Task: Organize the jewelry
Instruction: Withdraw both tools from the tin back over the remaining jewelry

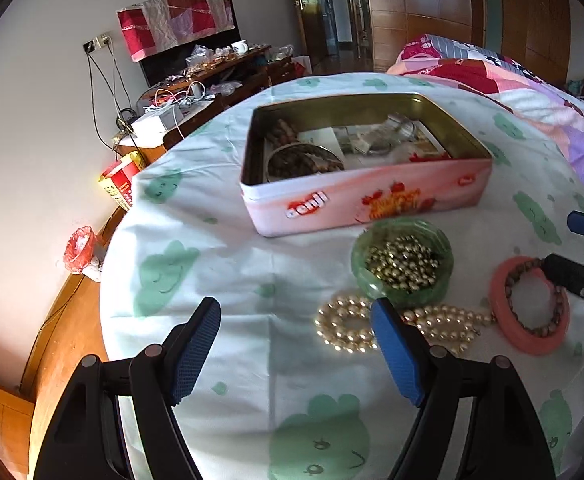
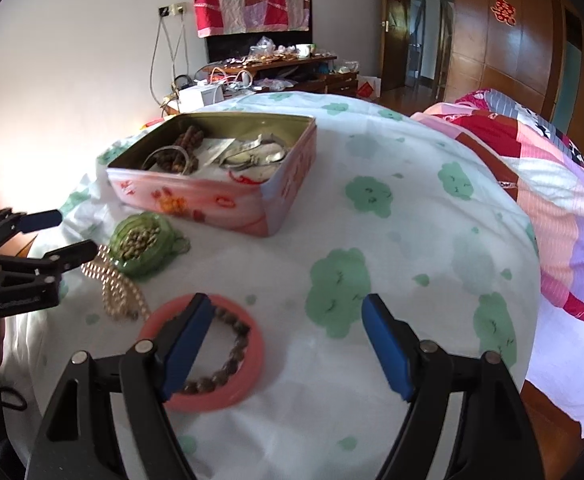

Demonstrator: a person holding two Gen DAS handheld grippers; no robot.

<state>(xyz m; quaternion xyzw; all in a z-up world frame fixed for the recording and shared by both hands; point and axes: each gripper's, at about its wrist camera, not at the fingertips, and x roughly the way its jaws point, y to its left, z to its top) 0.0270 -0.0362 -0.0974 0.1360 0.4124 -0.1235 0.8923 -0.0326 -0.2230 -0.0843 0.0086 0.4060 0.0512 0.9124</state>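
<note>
While both the left gripper (image 1: 295,348) and right gripper (image 2: 288,344) stand wide and empty, centre one over the white pearl necklace (image 1: 347,326), then close below the beads.

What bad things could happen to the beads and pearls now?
The pearl necklace lies loose against the green dish of gold beads; tugging it might tip the dish and scatter them. The right gripper has one finger over the pink ring around the brown bracelet, so it might grab the ring too.
</note>
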